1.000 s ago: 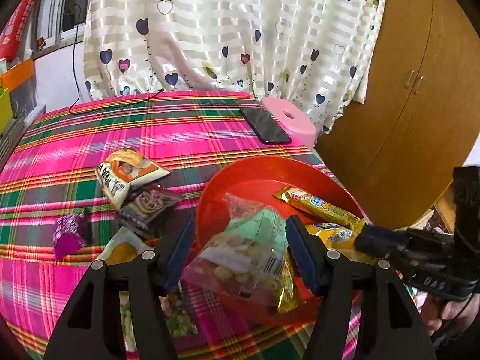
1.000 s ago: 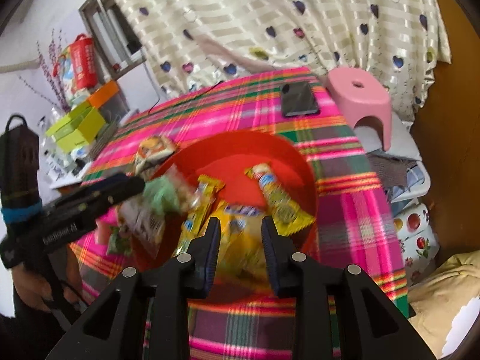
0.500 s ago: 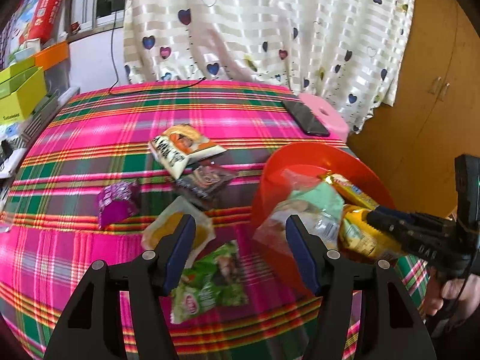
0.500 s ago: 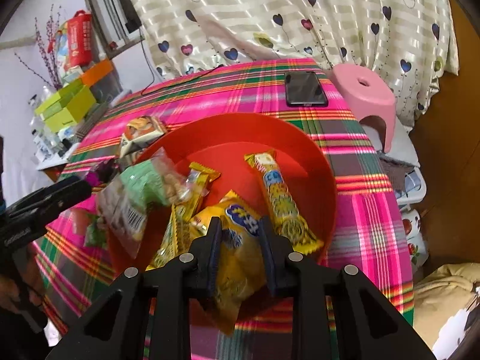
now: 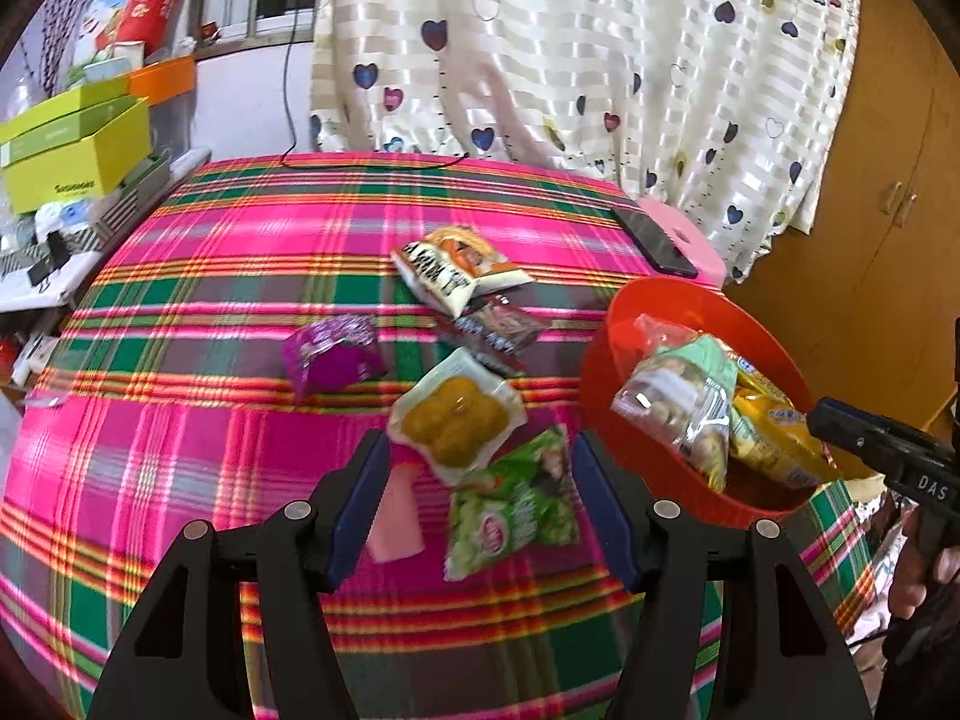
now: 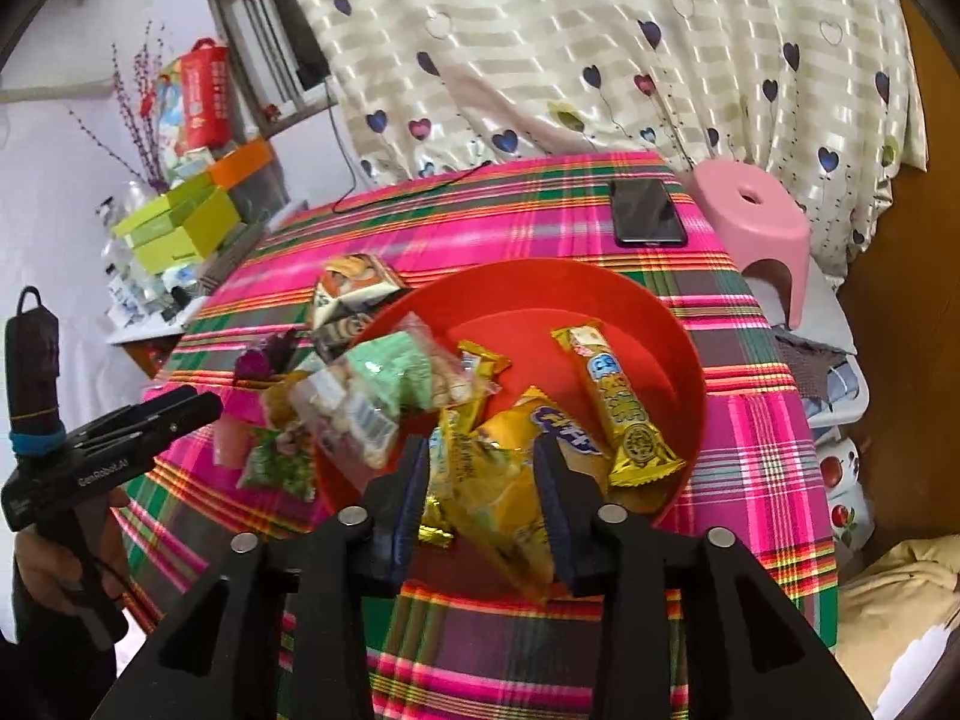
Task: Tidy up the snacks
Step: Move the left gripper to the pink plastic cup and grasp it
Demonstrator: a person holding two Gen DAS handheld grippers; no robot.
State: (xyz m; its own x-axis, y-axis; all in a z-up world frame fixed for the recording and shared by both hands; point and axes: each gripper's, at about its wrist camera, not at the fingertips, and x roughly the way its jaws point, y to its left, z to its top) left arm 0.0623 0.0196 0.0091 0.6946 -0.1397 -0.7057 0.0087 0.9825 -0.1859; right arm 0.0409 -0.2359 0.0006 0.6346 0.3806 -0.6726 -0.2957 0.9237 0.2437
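A table under a pink, green and orange plaid cloth (image 5: 198,276) carries everything, and the red bowl (image 5: 624,312) sits at its near right corner, close to the edge. Beyond the bowl, toward the curtain, a black phone (image 5: 654,240) lies flat near the table's far right edge, with a thin black cable (image 5: 372,163) along the far edge. To the bowl's left lie loose packets: a green one (image 5: 516,510) nearest, a clear pack of yellow pieces (image 5: 456,420), a small pink piece (image 5: 396,516), a dark wrapper (image 5: 498,330), a white-and-orange bag (image 5: 456,270) and a purple packet (image 5: 333,351) farthest out.
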